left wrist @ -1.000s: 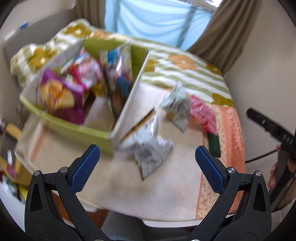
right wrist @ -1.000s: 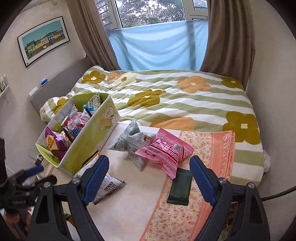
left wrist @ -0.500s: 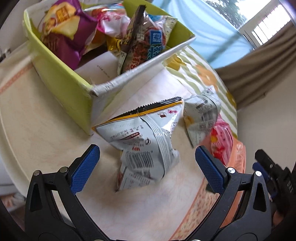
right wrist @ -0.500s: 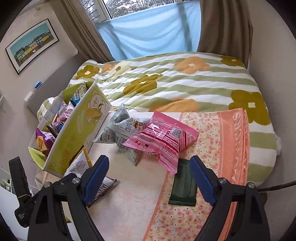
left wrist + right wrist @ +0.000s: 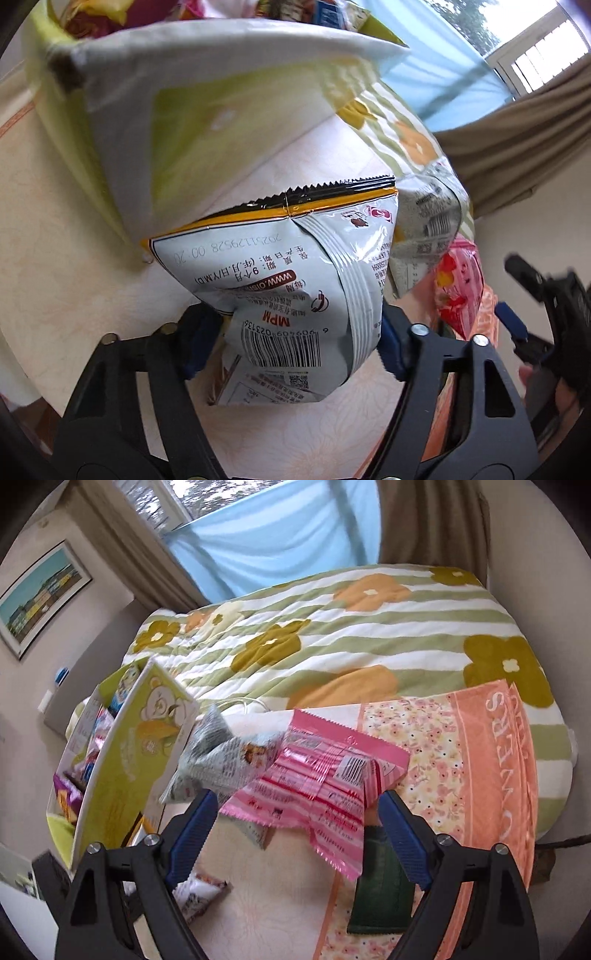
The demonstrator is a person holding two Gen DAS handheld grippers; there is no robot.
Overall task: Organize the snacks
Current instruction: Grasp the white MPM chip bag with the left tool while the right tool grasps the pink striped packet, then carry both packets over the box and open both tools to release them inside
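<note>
Closing left tool point(image 5: 297, 339) around grey snack bag point(image 5: 295, 291) on table point(image 5: 74, 221), pads at its sides; box point(image 5: 207, 122) wall tight behind. Print: "MPM". Right view: right tool point(image 5: 297, 834) spread over pink packet point(image 5: 317, 786); towel point(image 5: 491, 760) reads "OWNERS".

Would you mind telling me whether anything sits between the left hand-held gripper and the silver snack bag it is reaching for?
Nothing visible does. The silver snack bag already sits between the closing jaws of the left hand-held gripper, its top leaning against the green box.
</note>
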